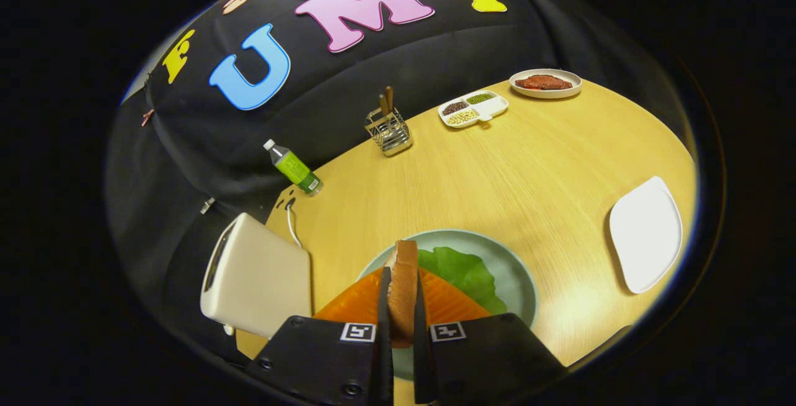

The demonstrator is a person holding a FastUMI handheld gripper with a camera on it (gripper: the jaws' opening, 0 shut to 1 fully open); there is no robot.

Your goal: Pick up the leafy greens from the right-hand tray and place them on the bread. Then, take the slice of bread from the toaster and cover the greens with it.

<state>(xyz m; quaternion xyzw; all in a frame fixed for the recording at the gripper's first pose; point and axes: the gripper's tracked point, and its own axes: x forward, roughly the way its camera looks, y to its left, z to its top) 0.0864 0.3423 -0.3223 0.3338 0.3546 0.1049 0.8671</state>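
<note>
My gripper is shut on a slice of bread, held edge-on between both fingers. Just beyond the fingers lies a pale green plate. On it rest the leafy greens. Orange pads flank the held slice on either side; what they are I cannot tell. A cream toaster stands to the left of the plate, its cord running back along the table. The white right-hand tray lies bare off to the right of the plate.
On the wooden table further off stand a green bottle, a wire cutlery holder, a divided dish of beans and a plate with meat.
</note>
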